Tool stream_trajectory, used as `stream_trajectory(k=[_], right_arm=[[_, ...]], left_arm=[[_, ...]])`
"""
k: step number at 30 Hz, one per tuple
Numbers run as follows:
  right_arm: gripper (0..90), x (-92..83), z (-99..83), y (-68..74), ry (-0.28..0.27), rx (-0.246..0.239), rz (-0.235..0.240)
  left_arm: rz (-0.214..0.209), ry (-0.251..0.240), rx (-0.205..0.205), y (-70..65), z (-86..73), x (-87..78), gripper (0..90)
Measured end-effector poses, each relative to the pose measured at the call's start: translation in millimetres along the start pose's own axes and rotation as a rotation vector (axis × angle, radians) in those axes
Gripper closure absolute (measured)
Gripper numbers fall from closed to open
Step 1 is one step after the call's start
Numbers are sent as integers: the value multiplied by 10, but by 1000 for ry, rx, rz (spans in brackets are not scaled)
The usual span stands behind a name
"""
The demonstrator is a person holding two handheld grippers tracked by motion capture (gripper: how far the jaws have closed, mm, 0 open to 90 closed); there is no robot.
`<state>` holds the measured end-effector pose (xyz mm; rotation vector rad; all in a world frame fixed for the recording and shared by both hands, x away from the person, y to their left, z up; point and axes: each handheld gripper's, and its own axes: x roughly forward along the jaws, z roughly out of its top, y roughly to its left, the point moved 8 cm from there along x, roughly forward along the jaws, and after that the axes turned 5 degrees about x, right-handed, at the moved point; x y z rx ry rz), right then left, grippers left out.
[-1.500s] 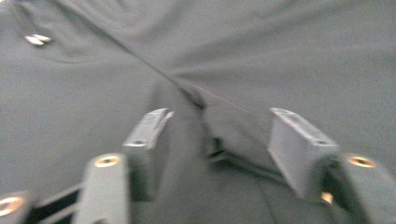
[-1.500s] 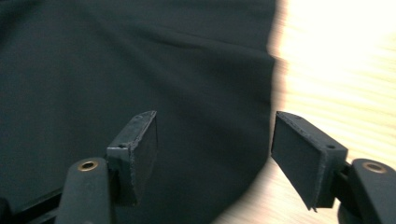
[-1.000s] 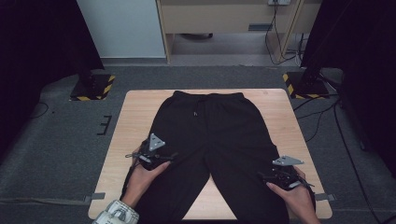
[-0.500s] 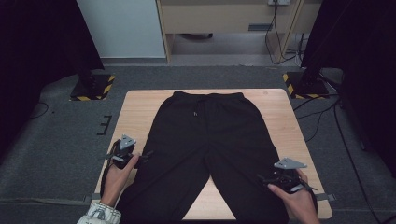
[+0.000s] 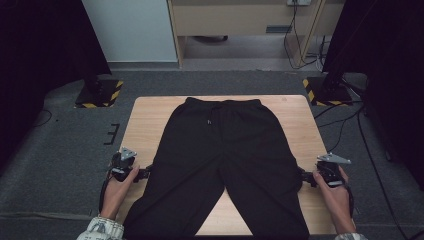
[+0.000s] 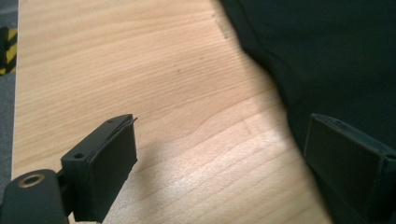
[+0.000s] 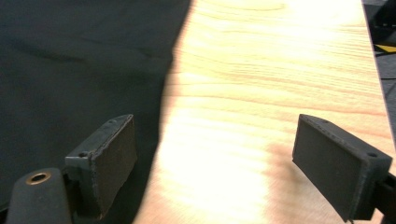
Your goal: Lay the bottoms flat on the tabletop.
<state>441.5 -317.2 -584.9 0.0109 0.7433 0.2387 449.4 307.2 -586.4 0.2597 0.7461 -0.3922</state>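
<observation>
Lying flat on the wooden counter (image 5: 150,117) in the high view, a pair of black trousers (image 5: 222,160) had its waistband near the far edge and its two legs splayed toward the near edge, where the cuffs ran out of the picture. The left gripper (image 5: 145,172), held in the person's left hand (image 5: 120,182), sat at the counter's left edge with its jaws pointing in at the outer side of the left trouser leg, just beside the cloth. The right gripper (image 5: 301,176), held in the right hand (image 5: 334,187), sat near the right edge and pointed in at the outer side of the right leg, likewise just beside it. In the left gripper view, the left gripper (image 6: 224,158) had its jaws spread wide after just opening, with bare wood between them; one jaw was over the counter (image 6: 140,70) and the other stood in front of the edge of the trousers (image 6: 327,56), nothing pinched. In the right gripper view, the right gripper (image 7: 215,163) had its jaws spread apart too, though they had just drawn in a little; one jaw stood before the trousers (image 7: 84,60), the other over the counter (image 7: 280,70), and the cloth's edge ran up between them, gripped by neither.
</observation>
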Motion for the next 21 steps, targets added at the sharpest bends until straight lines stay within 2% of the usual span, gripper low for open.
stream_trajectory(k=[2, 6, 21], right_arm=[[134, 47, 2, -30, 10, 3, -12], [118, 115, 8, -60, 21, 5, -35], [115, 78, -33, -51, 22, 16, -55]], left_arm=[[5, 11, 0, 18, -24, 20, 81], [2, -1, -17, 49, -49, 31, 70], [-1, 6, -28, 29, -77, 11, 48]])
